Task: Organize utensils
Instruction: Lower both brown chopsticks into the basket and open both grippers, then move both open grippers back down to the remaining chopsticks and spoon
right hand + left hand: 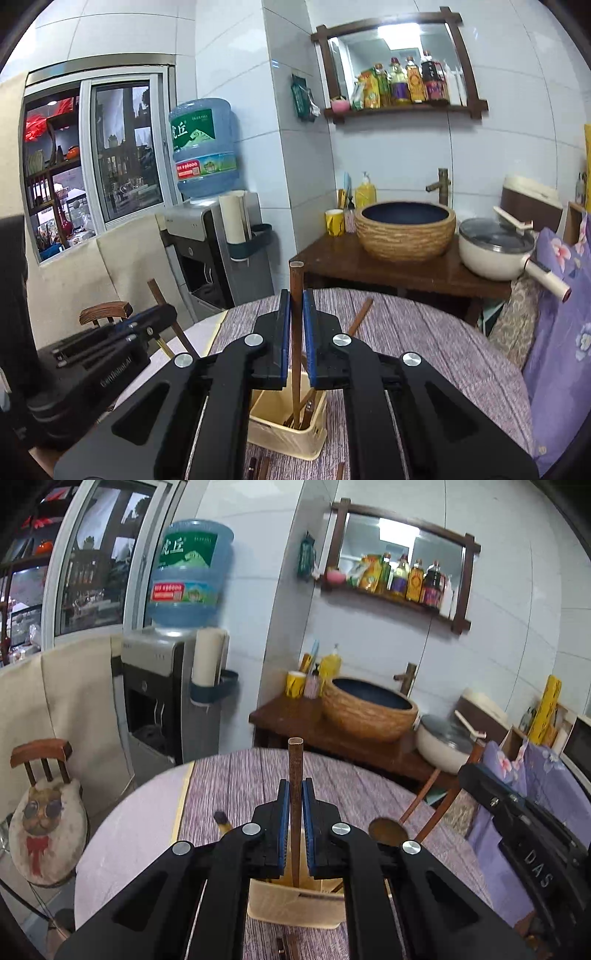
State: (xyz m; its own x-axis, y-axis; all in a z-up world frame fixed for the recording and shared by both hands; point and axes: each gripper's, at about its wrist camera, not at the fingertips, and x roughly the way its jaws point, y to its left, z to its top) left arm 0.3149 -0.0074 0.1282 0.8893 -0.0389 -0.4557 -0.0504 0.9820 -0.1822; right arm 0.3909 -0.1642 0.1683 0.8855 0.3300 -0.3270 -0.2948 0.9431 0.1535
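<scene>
Left gripper (295, 786) fingers clamped on a brown chopstick (295, 768), right gripper (296, 299) clamped on another chopstick (296, 280); both upright over the cream holder (284, 432) on the bench (424, 332).

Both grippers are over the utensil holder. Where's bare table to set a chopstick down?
Free: the tablecloth beyond and right of the cream holder, out to the table's far edge; only one loose chopstick lies there. Crowded: the holder itself, with the right gripper and left gripper each shut on a chopstick above it, and a wooden spoon beside it.
</scene>
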